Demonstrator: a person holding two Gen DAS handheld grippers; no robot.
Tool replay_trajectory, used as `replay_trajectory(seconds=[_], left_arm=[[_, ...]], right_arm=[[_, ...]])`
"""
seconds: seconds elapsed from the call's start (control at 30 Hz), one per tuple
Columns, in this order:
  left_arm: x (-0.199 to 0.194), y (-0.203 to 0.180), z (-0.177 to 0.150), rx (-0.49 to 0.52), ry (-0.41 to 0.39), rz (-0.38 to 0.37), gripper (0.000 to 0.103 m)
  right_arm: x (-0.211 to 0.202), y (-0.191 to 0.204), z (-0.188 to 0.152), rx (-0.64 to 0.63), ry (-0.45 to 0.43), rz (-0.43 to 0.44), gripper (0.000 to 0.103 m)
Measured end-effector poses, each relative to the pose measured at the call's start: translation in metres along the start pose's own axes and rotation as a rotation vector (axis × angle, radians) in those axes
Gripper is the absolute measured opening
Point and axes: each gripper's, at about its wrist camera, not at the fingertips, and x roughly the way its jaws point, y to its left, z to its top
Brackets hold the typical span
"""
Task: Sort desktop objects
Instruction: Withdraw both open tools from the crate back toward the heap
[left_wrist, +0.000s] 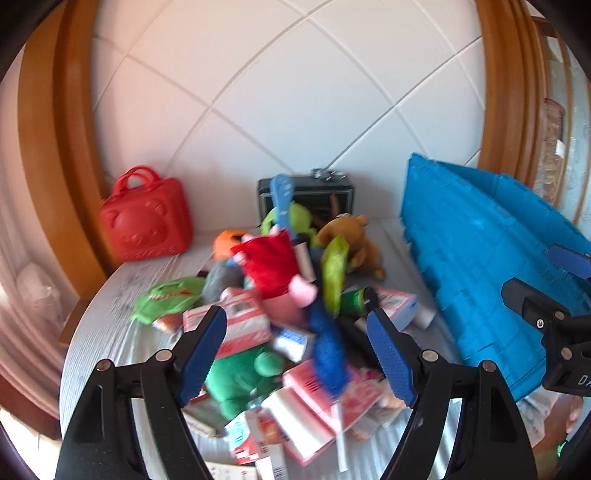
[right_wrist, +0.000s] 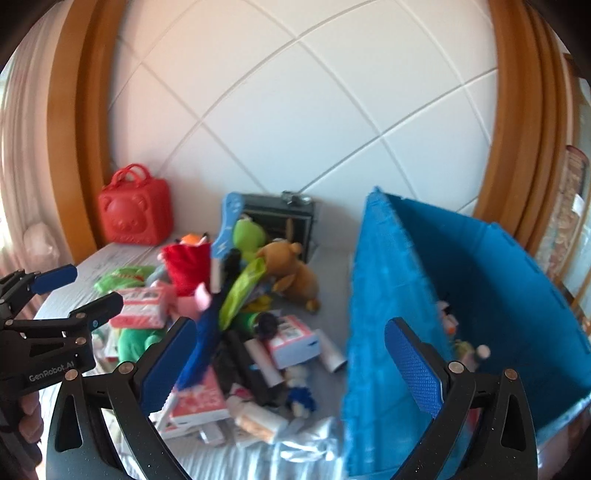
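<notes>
1. Two grippers, both with jaws standing wide and nothing between the pads: my left gripper (left_wrist: 297, 354) hangs over the heap, my right gripper (right_wrist: 291, 367) straddles the near wall of the bin.
2. From the left gripper, the nearest things are the green plush toy (left_wrist: 240, 373) at about 7 o'clock of the gap and the fuzzy dark-blue strip (left_wrist: 328, 350) just right of centre.
3. The heap of mixed desktop objects (left_wrist: 280, 314), the task's things, lies on the pale striped cloth surface (left_wrist: 99, 332), filling the middle of the left view out to 12 o'clock.
4. The big blue plastic bin (right_wrist: 480, 295) stands at 3 o'clock of the heap, with a few small items already inside.
5. I judge the step to be choosing a first pick. I'd take a top-lying, soft item such as the green plush, not the flat red-and-white cartons (left_wrist: 240, 321) wedged underneath.
6. Both views are blurred, so I'd settle the hands before closing.
7. The red bear-face plastic case (left_wrist: 146, 221) at 10 o'clock and the brown plush bear (left_wrist: 351, 240) at 1 o'clock can wait.
</notes>
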Motion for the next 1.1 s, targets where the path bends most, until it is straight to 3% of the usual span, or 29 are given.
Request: replay_trajectory(seconds=[0.3, 0.4, 0.63, 0.77, 0.9, 1.1], left_arm=[[0.035, 0.075, -0.062, -0.056, 0.161, 0.095, 0.078], [0.050, 0.102, -0.090, -0.078, 0.225, 0.116, 0.078], [0.073, 0.161, -0.159, -0.157, 0.373, 0.164, 0.078], [0.077, 0.170, -0.192, -0.165, 0.442, 0.146, 0.078], [0.079, 0.166, -0.217, -0.172, 0.504, 0.113, 0.078], [0.074, 0.133, -0.218, -0.125, 0.523, 0.020, 0.078]], right_arm=[[0.060, 0.068, -0.033, -0.039, 0.181, 0.101, 0.103], [0.080, 0.076, -0.052, -0.021, 0.251, 0.119, 0.103], [0.119, 0.067, -0.108, 0.043, 0.418, 0.072, 0.103], [0.125, 0.059, -0.135, 0.062, 0.485, 0.060, 0.103], [0.124, 0.068, -0.154, 0.065, 0.526, 0.122, 0.103], [0.118, 0.098, -0.165, 0.050, 0.535, 0.222, 0.103]])
